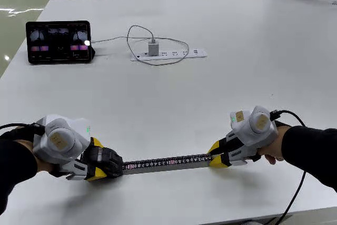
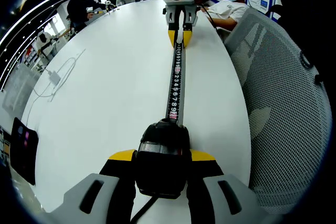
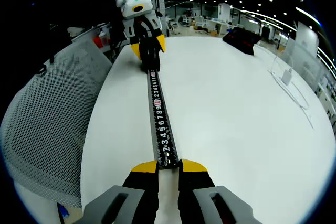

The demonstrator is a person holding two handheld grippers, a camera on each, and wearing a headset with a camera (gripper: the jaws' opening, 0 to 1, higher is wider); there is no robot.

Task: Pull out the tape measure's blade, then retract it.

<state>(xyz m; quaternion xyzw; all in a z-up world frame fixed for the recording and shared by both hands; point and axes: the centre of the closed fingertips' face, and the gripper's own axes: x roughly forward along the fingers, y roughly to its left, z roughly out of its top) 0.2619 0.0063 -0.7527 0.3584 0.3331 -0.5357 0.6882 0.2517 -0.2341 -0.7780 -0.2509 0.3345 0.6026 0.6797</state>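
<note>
The black tape measure case [image 1: 108, 163] [image 2: 163, 156] sits near the table's front edge, and my left gripper [image 1: 100, 168] [image 2: 161, 157] is shut on it. Its dark numbered blade [image 1: 166, 162] [image 2: 175, 80] [image 3: 160, 121] lies flat across the white table [image 1: 200, 88], stretched to the right. My right gripper [image 1: 215, 159] [image 3: 168, 167] is shut on the blade's free end. In the right gripper view the case [image 3: 148, 51] shows far off between the other gripper's yellow fingertips. In the left gripper view the right gripper [image 2: 179, 34] holds the blade's far end.
A black tablet [image 1: 59, 41] with a lit screen stands at the back left. A white power strip [image 1: 168, 54] with a charger and looped cable [image 1: 158, 43] lies behind the middle. A mesh chair back [image 2: 283, 103] [image 3: 47, 124] stands along the table's front edge.
</note>
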